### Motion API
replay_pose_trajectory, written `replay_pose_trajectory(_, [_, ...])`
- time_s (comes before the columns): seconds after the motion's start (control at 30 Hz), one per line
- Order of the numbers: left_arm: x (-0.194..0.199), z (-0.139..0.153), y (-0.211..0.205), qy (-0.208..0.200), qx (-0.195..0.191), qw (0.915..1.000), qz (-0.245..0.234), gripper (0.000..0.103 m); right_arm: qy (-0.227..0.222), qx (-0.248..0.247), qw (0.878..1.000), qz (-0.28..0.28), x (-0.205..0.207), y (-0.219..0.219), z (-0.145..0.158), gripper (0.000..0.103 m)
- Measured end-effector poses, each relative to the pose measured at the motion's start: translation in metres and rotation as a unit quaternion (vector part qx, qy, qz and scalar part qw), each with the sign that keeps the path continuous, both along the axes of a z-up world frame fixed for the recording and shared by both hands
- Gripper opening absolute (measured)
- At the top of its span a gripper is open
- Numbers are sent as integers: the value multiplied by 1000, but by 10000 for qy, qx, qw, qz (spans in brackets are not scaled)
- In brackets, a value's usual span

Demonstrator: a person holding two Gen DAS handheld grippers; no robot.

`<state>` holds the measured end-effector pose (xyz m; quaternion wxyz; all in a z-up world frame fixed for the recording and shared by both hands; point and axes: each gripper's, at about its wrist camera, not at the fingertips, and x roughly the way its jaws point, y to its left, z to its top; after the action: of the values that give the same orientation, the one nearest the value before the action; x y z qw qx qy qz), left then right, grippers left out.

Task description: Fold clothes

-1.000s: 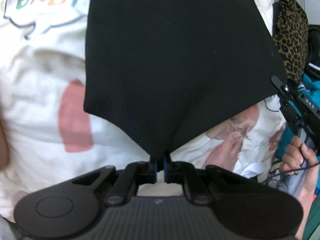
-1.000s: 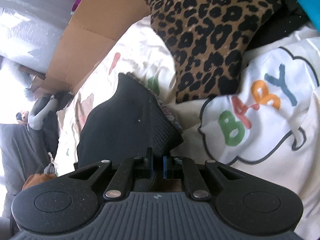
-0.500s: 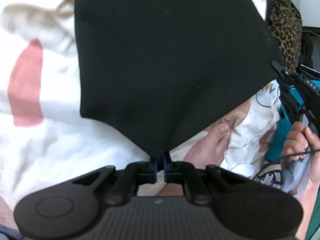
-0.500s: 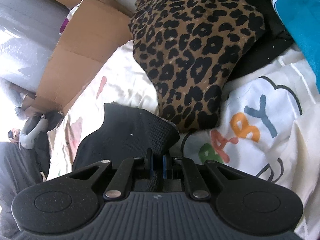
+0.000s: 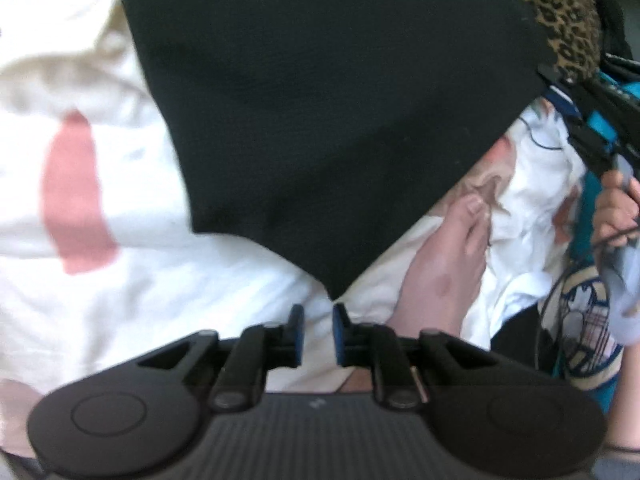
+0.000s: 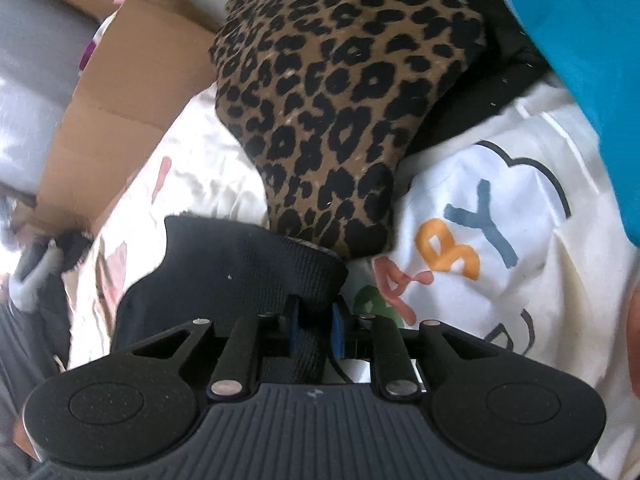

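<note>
A black textured cloth [image 5: 320,100] lies spread over a white printed sheet [image 5: 100,300]. Its near corner points at my left gripper [image 5: 318,318], whose jaws are opening; the corner tip sits just ahead of the blue pads [image 5: 297,320], not between them. In the right wrist view a thick fold of the same black cloth [image 6: 240,264] still runs between my right gripper's [image 6: 316,320] jaws, which are opening and look loosened around it. The right gripper [image 5: 560,84] also shows at the cloth's far right corner in the left wrist view, held by a hand [image 5: 616,208].
A folded leopard-print garment [image 6: 340,100] lies right behind the black cloth, also seen as leopard print [image 5: 560,12]. A teal garment [image 6: 580,60] is at the upper right. A cardboard box [image 6: 120,120] stands to the left. A bare foot [image 5: 440,256] rests on the sheet near my left gripper.
Both grippers' pads have moved apart. The left one has let go of the cloth's corner, which now lies just ahead of it. The right one slackened around its fold.
</note>
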<state>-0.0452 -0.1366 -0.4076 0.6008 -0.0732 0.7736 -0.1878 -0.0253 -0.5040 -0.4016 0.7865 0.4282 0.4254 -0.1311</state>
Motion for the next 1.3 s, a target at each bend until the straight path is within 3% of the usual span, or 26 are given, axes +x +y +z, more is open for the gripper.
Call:
replay_pose_trajectory(0.2, [51, 51, -20, -794, -120, 9948, -624, 16, -84, 147, 9998, -142, -6, 3, 0, 18])
replay_pose_trajectory(0.3, [92, 86, -8, -1284, -162, 9865, -1007, 17, -56, 97, 9998, -135, -7, 7, 4, 18])
replay_pose_trajectory(0.33, [110, 108, 24, -1404, -187, 9841, -1071, 17, -46, 81, 9999, -132, -7, 8, 5, 18])
replay_pose_trajectory(0.47, [150, 123, 1, -1718, -244, 9725, -1554, 22, -16, 1, 10000, -68, -8, 13, 14, 20])
replay_pose_trajectory(0.57, [170, 112, -47, -1870, -403, 9581, -2132, 34, -62, -109, 9999, 52, -9, 14, 22, 31])
replay_pose_trajectory(0.67, [196, 106, -74, -2105, -522, 9437, -2500, 35, -15, -70, 10000, -44, -8, 12, 17, 31])
replay_pose_trajectory(0.87, [238, 94, -66, -2435, -692, 9210, -2962, 39, 126, -188, 9996, -170, -9, 14, 13, 31])
replay_pose_trajectory(1.0, [242, 73, -58, -2487, -851, 9180, -2971, 42, 352, -310, 9988, -128, -9, 17, 14, 31])
replay_pose_trajectory(1.07, [242, 73, -51, -2539, -1101, 9109, -3061, 53, 396, -322, 9986, -107, -11, 20, 17, 31])
replay_pose_trajectory(1.13, [242, 73, -42, -2696, -1178, 9038, -3109, 57, 419, -458, 9981, -31, -12, 25, 25, 31])
replay_pose_trajectory(1.3, [244, 62, -24, -2674, -1377, 9102, -2848, 56, 375, -805, 9960, 122, -10, 30, 38, 36])
